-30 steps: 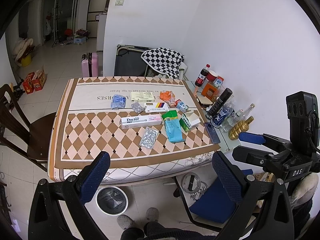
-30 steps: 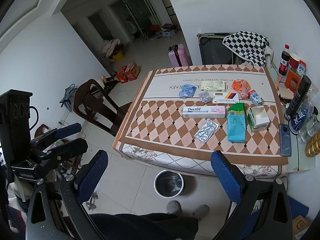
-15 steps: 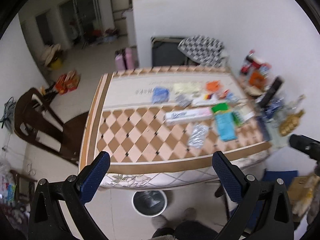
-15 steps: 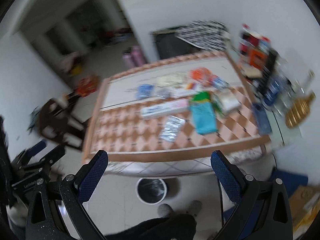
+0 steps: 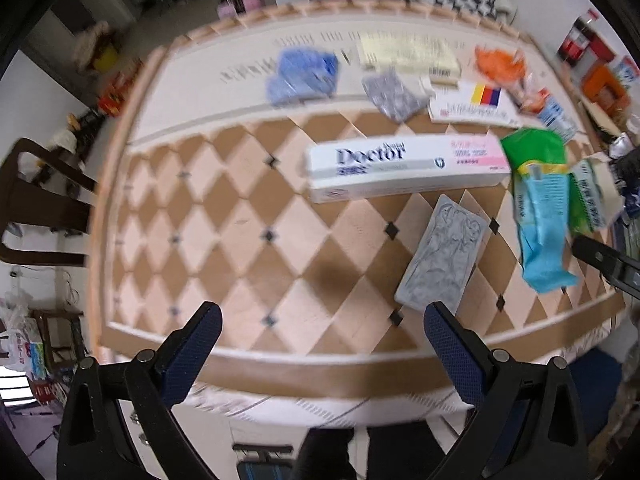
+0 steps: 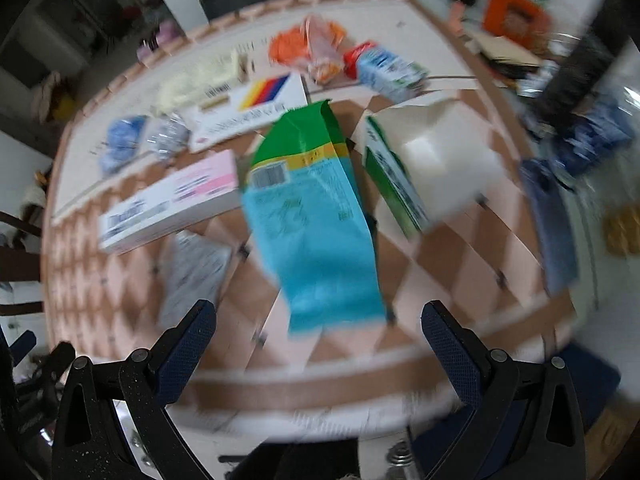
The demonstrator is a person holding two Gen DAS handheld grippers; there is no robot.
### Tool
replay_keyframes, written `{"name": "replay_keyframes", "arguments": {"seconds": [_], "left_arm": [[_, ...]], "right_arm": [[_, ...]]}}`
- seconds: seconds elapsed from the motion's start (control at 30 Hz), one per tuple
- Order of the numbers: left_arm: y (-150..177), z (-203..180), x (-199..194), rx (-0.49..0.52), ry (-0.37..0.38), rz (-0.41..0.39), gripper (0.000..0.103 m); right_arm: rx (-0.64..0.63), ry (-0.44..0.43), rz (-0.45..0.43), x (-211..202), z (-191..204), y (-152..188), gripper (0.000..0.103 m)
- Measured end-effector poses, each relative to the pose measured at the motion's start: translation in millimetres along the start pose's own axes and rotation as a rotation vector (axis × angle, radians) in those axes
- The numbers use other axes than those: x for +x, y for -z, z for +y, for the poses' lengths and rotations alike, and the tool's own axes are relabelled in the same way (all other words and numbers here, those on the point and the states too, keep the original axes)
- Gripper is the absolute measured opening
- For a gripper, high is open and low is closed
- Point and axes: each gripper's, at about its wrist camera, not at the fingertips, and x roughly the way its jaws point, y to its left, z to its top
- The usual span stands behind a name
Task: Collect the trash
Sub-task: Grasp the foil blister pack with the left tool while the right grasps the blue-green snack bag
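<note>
- Your left gripper (image 5: 320, 344) hangs with its jaws spread wide and nothing between them, over the near edge of the table (image 5: 248, 264).
- Your right gripper (image 6: 318, 338) is just as wide and empty, over the near edge further right.
- Nearest the left gripper lies a grey blister pack (image 5: 442, 256), flat on the checked cloth, just beyond its right finger.
- Ahead of your right gripper lies a blue and green packet (image 6: 316, 216), flat, its blue end toward you.
- Right of the packet stands an open white and green carton (image 6: 424, 164).
- Behind the blister pack lies a long white "Doctor" box (image 5: 404, 168), crosswise.
- Further back lie a crumpled blue wrapper (image 5: 304, 74), a white box with coloured stripes (image 5: 472, 106) and an orange wrapper (image 5: 500, 66).
- The right view is heavily blurred.
</note>
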Motion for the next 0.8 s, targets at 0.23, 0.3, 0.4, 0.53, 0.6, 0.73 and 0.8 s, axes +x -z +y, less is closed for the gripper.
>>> {"name": "replay_keyframes", "arguments": {"seconds": [0.23, 0.3, 0.4, 0.53, 0.6, 0.73, 0.8], "left_arm": [[-20, -38, 47, 0.085, 0.056, 0.109, 0.102], [-20, -51, 55, 0.117, 0.084, 0.142, 0.102], [-20, -70, 65, 0.168, 0.115, 0.174, 0.102], [-16, -89, 75, 0.226, 0.124, 0.202, 0.102], [-13, -98, 78, 0.253, 0.122, 0.206, 0.095], [-7, -105, 73, 0.274, 0.109, 0.191, 0.074], [-3, -104, 64, 0.274, 0.109, 0.168, 0.065]], "right_arm": [[-0.089, 0.035, 0.087, 71, 12, -42, 0.103], [-0.092, 0.032, 0.112, 80, 8, -41, 0.094], [-0.064, 0.036, 0.144, 81, -7, -28, 0.094], [0.000, 0.042, 0.183, 74, -34, 0, 0.094], [0.033, 0.051, 0.198, 72, -47, 16, 0.094], [0.078, 0.041, 0.204, 73, -64, 32, 0.094], [0.080, 0.041, 0.198, 74, -67, 35, 0.093]]}}
